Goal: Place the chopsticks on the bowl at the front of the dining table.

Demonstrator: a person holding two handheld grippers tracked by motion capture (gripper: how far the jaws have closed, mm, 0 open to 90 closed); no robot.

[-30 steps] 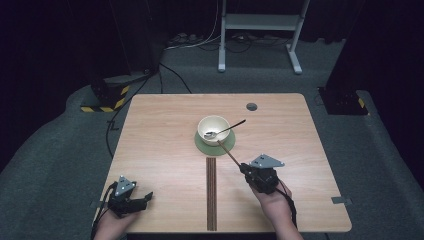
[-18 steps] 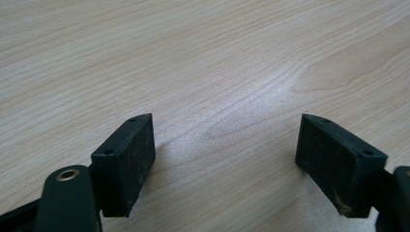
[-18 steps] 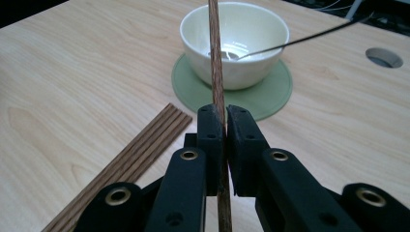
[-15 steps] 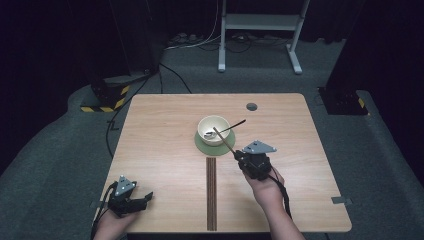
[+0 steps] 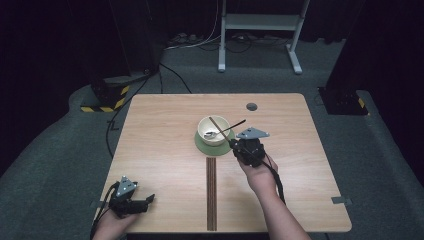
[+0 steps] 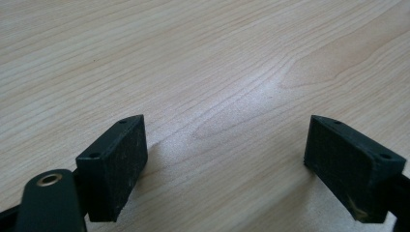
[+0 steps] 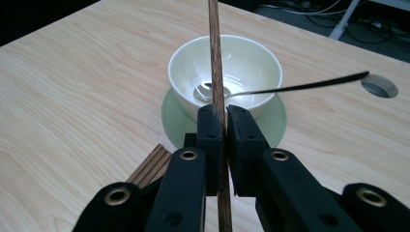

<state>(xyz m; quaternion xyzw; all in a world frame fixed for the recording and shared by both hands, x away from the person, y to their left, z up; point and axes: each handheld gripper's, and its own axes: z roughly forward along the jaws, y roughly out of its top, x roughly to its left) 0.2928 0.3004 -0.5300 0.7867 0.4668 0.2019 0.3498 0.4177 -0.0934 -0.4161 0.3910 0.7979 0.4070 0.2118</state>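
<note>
Right gripper [image 7: 220, 121]: jaws pinching wooden chopstick [image 7: 216, 63]; stick extends over cream bowl [image 5: 214, 130]. Bowl sits on green coaster [image 5: 202, 146] near table [image 5: 165, 130] centre, spoon [image 7: 290, 87] resting inside, handle past rim. Left gripper [image 6: 225, 154]: jaws have just been opening, now spread wide, nothing between, low over bare tabletop at near left corner.

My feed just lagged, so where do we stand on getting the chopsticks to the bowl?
Done: a spoon already rests in the bowl on its green saucer. In hand: the right tongs are clamped on one chopstick, held over the bowl. Left: setting it down, and probably the wooden strip lying on the table. The left tongs sit open, holding nothing, near the table's front corner.
</note>
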